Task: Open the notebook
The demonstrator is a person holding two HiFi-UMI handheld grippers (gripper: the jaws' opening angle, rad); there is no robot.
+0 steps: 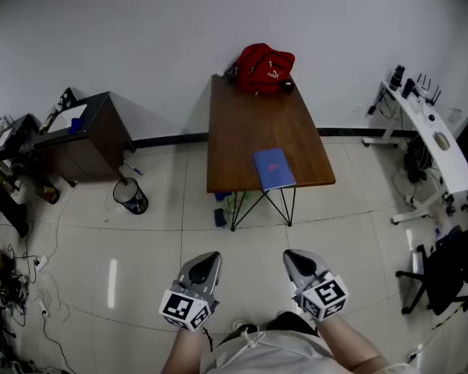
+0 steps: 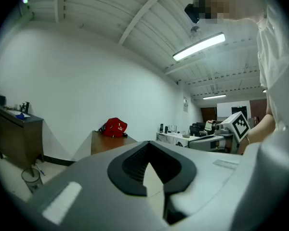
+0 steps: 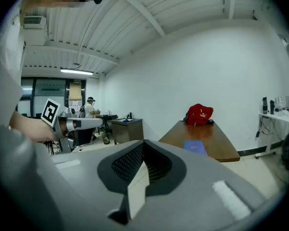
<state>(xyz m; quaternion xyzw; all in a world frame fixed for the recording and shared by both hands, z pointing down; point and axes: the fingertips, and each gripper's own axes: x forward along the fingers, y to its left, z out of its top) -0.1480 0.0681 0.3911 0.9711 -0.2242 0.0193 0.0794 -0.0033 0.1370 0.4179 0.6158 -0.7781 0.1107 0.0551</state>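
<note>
The notebook (image 1: pixel 274 169) lies shut and flat on the table (image 1: pixel 242 131), its blue cover up, against the near edge and toward the near right corner. At the far edge, well apart from it, sits a red bag (image 1: pixel 264 68); whether the bag is open and what it holds cannot be made out. Both claws hang over the floor, well short of the table's near edge. The left gripper (image 1: pixel 209 259) has its jaws brought together with nothing between them, and the right gripper (image 1: pixel 293 259) is closed and empty as well. Left of the table, a round black waste bin (image 1: pixel 130 196) stands on the floor beside a dark cabinet (image 1: pixel 101 135); its mouth faces up, but its contents are too small to tell.
</note>
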